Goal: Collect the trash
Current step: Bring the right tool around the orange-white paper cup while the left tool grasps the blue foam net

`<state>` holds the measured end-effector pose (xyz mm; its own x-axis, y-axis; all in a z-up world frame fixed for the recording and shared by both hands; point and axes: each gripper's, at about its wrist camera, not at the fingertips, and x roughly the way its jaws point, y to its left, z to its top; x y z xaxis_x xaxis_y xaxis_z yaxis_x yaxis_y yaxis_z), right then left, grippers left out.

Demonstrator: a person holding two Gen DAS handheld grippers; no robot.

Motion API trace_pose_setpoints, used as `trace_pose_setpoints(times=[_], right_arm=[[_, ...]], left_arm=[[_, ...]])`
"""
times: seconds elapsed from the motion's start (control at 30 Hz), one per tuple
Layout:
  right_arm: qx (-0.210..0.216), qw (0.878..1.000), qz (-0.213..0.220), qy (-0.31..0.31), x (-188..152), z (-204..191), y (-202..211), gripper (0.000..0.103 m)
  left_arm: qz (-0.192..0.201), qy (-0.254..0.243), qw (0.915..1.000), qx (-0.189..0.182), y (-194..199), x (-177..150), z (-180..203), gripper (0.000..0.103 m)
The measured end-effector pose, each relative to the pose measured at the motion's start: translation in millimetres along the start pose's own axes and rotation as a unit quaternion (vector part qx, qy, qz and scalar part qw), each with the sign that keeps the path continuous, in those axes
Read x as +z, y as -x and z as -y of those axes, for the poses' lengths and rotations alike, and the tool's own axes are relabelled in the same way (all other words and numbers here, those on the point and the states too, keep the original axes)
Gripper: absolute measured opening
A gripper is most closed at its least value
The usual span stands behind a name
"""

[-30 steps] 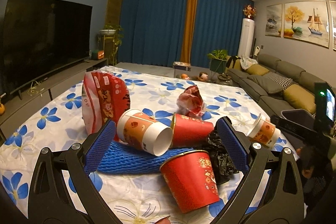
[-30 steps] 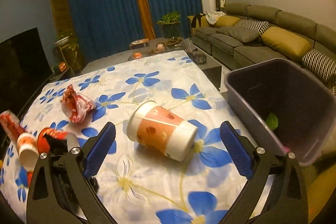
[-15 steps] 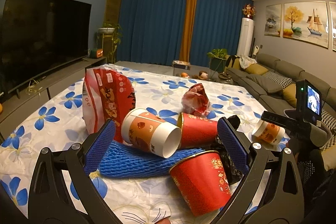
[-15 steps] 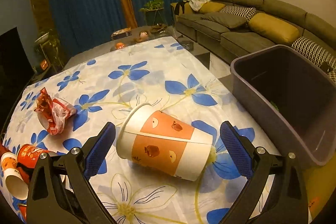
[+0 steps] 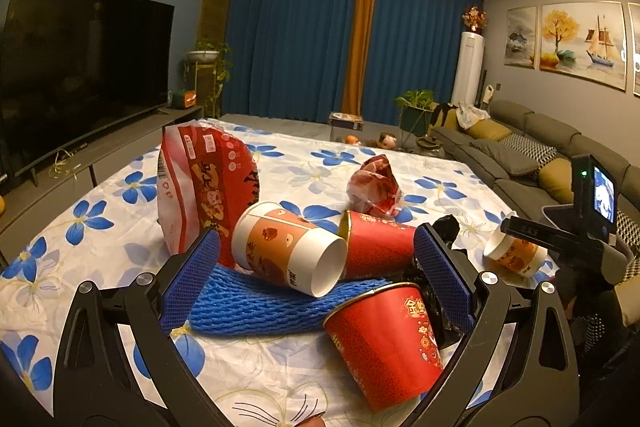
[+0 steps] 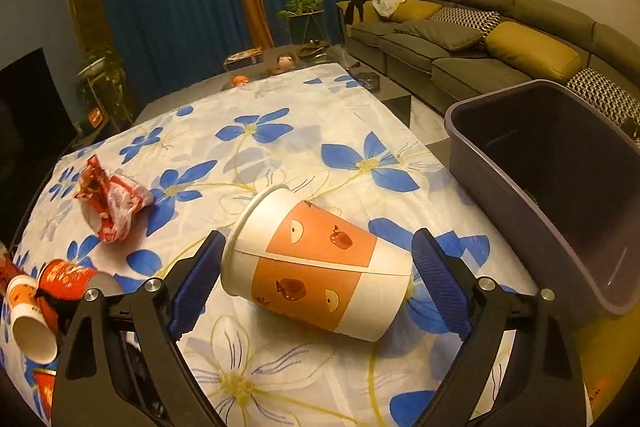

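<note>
An orange-and-white paper cup (image 6: 316,263) lies on its side on the flowered tablecloth (image 6: 280,131). My right gripper (image 6: 318,247) straddles it and its jaws are closing. The left pad sits at the rim, and a small gap shows at the right pad. My left gripper (image 5: 318,241) hangs open over a trash pile: a second orange-and-white cup (image 5: 288,255), two red cups (image 5: 378,247) (image 5: 390,339), a blue foam net (image 5: 256,303), a black bag (image 5: 448,227) and a red snack bag (image 5: 208,187). A crumpled red wrapper (image 5: 374,187) lies beyond the pile.
A dark grey bin (image 6: 560,163) stands past the table's right edge, close to the right gripper. A sofa (image 6: 500,39) runs along the far right wall. A TV (image 5: 80,67) on a low cabinet is at the left. A low side table stands beyond the far end.
The right gripper has come forward and down, so the lying cup now sits between its jaws, which have narrowed a little. The left gripper has barely shifted over the pile.
</note>
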<state>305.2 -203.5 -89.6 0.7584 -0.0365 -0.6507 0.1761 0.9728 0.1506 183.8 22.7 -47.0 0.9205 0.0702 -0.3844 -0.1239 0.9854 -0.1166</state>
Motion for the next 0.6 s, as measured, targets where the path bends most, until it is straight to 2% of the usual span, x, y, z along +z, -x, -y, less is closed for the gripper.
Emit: trace_pose_setpoints(times=[0.23, 0.47, 0.6], right_arm=[[0.026, 0.999, 0.011, 0.017, -8, 1, 21, 0.09], [0.048, 0.998, 0.017, 0.037, -22, 1, 41, 0.09], [0.056, 0.997, 0.022, 0.046, -29, 1, 53, 0.09]], left_arm=[[-0.001, -0.018, 0.9997, -0.014, 3, -1, 7, 0.096], [0.002, -0.004, 1.0, -0.002, 7, 2, -14, 0.095], [0.005, -0.013, 0.9999, 0.002, 11, 2, -26, 0.095]])
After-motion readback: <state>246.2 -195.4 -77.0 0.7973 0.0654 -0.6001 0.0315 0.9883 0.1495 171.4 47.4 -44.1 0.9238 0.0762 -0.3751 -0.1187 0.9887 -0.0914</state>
